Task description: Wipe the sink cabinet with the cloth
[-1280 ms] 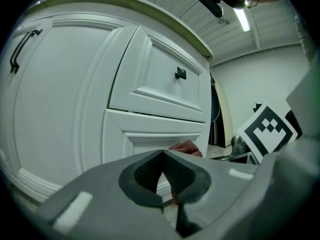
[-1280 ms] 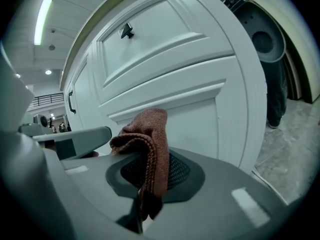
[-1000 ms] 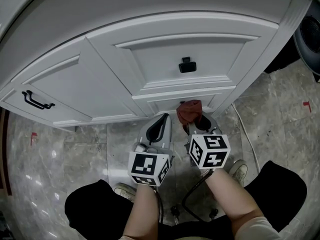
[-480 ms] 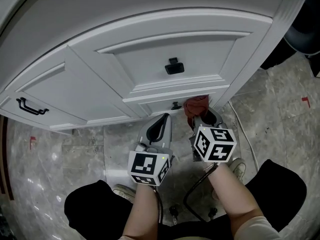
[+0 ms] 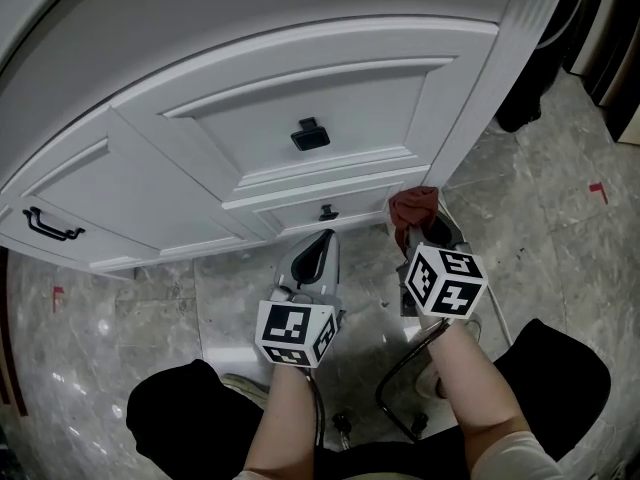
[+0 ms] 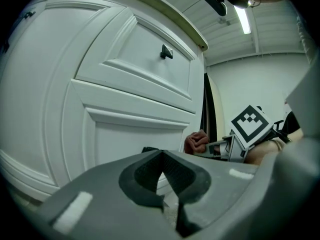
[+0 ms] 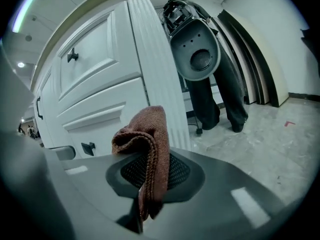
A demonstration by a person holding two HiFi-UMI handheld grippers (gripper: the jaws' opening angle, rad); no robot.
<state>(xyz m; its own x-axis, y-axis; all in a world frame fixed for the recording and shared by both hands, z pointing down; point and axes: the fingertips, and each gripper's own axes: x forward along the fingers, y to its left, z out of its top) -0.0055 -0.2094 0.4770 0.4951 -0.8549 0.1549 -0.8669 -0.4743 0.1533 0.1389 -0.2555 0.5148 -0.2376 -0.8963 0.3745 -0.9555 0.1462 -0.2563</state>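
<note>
a: largest entry?
b: white panelled sink cabinet [image 5: 300, 88]. curved front, raised drawer panels, fluted post at its right corner. it fills the upper half of the head view.
a: next.
b: grey marbled tile floor [image 5: 560, 238], glossy, below and to the right of the cabinet.
a: the tongs?
b: two, side by side. left gripper [image 6: 161, 153], grey, held low in front of the cabinet's bottom panel and apart from it. its dark pads are pressed together tip to tip and hold no item. right gripper [image 7: 151, 156], just to its right at the foot of the corner post, jaws pinched on the cloth. each carries a white cube with black square markers [image 5: 296, 334] at the wrist end.
a: the cloth?
b: rust-brown knitted cloth [image 5: 412, 206], bunched. it is folded over the right gripper's tips, with one end hanging down between the pads. it sits at the cabinet's lower right corner, by the post. whether it touches the wood cannot be told.
a: smallest?
b: black bar handle [image 5: 50, 225] on the left door. black square knob [image 5: 311, 134] on the middle drawer. smaller black knob [image 5: 327, 212] on the panel beneath.
</note>
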